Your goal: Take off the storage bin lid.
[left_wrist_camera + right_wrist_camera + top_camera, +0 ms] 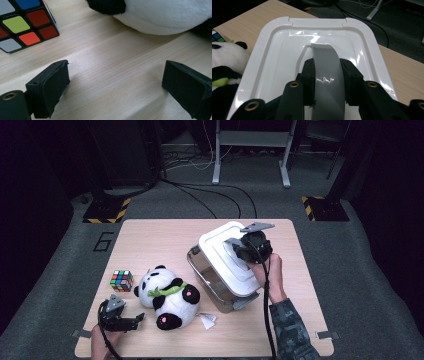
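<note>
While our right claw [327,75] clamps the lid's grey handle [325,65] | white lid [227,257] tilted over bin [212,282], long axis 11-to-5 | left claw [115,87] gapes empty, panda [167,297] at 2.

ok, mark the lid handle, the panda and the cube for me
grey lid handle [325,75], right gripper view, mid strap between the jaws
plush panda [167,296], high view, white belly
puzzle cube [122,280], high view, top face

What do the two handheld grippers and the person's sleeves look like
Both grippers are black. The left gripper has blocky, foam-like pads and a grey three-cornered plate on top. The right gripper carries a similar grey plate and trails a black cable. The right sleeve is dark camouflage-patterned.
</note>
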`<move>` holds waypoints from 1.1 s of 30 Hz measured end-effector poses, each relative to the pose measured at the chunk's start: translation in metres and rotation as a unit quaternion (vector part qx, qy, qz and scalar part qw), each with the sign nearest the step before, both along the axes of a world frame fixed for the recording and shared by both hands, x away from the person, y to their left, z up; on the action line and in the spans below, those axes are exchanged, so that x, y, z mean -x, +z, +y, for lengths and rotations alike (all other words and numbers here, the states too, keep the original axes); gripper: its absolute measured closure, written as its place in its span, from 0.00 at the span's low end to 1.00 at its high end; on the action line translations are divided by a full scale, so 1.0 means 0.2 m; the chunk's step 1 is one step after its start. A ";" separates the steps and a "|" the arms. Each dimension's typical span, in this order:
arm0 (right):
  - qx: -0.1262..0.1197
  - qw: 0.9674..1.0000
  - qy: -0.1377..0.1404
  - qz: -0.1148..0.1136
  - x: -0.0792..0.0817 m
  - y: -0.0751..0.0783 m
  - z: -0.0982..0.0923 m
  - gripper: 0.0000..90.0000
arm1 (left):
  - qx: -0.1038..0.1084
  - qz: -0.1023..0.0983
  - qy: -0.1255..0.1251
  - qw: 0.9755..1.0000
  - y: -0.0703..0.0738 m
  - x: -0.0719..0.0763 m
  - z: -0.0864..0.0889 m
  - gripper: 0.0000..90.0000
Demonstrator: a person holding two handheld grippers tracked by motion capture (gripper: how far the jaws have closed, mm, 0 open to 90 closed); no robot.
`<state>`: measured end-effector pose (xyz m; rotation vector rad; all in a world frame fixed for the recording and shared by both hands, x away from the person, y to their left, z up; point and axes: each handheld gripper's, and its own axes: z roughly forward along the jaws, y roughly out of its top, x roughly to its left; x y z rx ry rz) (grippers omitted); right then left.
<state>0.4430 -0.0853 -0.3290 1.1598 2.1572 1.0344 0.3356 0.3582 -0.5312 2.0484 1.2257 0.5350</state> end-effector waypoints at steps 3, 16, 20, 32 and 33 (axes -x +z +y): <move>0.002 1.000 -0.005 -0.003 0.00 0.02 -0.03 0.74 | 0.000 0.000 0.000 1.000 0.00 0.00 0.00 0.08; 0.002 0.999 -0.031 -0.006 -0.02 0.06 -0.20 0.74 | 0.000 0.000 0.000 1.000 0.00 0.00 0.00 0.08; 0.005 0.999 -0.039 -0.008 -0.02 0.06 -0.25 0.74 | 0.000 0.000 0.000 1.000 0.00 0.00 0.00 0.08; 0.000 0.998 -0.069 -0.001 -0.09 0.05 -0.38 0.74 | 0.000 0.000 0.000 1.000 0.00 0.00 0.00 0.08; 0.000 0.998 -0.070 -0.001 -0.09 0.04 -0.39 0.74 | 0.000 0.000 0.000 1.000 0.00 0.00 0.00 0.08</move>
